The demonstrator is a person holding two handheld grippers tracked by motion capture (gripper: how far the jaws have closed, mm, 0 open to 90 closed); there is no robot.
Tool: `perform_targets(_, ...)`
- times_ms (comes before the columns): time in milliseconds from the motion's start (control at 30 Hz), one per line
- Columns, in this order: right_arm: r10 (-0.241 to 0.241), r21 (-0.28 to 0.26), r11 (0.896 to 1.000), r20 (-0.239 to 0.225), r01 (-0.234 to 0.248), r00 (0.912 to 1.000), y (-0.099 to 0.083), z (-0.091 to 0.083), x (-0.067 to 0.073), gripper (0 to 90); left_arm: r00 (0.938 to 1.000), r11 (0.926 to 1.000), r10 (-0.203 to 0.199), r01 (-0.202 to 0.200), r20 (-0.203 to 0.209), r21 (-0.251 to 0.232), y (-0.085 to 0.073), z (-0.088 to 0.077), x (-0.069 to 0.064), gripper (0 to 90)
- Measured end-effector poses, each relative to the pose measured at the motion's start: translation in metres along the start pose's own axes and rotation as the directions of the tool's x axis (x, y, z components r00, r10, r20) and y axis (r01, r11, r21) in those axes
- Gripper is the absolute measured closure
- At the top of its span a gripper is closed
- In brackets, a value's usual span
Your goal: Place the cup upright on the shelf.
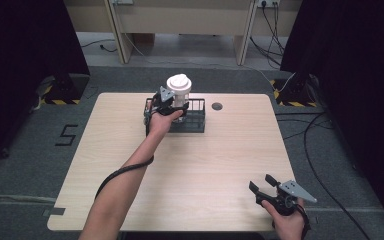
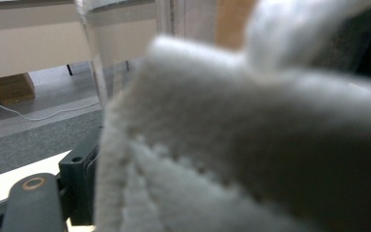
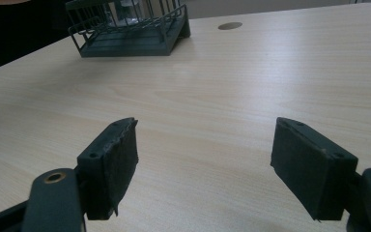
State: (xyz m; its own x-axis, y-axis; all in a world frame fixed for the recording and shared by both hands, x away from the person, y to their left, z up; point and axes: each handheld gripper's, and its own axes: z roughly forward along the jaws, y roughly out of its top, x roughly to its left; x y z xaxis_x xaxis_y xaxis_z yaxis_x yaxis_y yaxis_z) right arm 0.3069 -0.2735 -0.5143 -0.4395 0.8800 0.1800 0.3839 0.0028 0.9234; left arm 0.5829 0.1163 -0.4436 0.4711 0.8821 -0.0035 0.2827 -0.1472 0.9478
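A clear container with a white lid [image 1: 179, 85] stands upright in the left part of a black wire basket [image 1: 196, 120] at the table's far middle. My left gripper [image 1: 174, 108] is shut on the container's body from the near-left side. In the left gripper view the container [image 2: 251, 145] is a pale blur right against the camera, with one black finger [image 2: 77, 186] beside it at the lower left. My right gripper [image 1: 261, 182] rests low over the front right of the table, open and holding nothing. In its own view the right gripper [image 3: 205, 159] has its jaws wide apart over bare wood.
The light wooden table [image 1: 200, 170] has a round cable hole [image 1: 217, 106] just right of the basket. The right gripper view has the basket [image 3: 125, 38] far ahead and the hole [image 3: 230, 25] beyond. Cables lie on the grey floor to the right.
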Motion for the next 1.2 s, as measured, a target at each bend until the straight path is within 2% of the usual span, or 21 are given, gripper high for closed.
perform_targets(300,0.002,0.004,1.0,-0.002,-0.002,1.0,0.0,0.0,0.001,25.3,0.9998,0.9998,-0.019,0.019,0.0,-0.005,-0.003,-0.002,0.002,16.9)
perform_targets(1033,-0.002,0.006,1.0,-0.003,0.002,1.0,0.0,0.0,0.0,25.2,0.9999,0.9999,0.01,-0.01,-0.007,-0.008,-0.005,-0.02,0.005,14.6)
perform_targets(1200,-0.004,0.007,1.0,-0.002,0.004,1.0,0.0,0.0,0.0,25.1,0.9999,0.9998,0.009,-0.009,-0.012,-0.018,-0.005,-0.03,0.004,14.6)
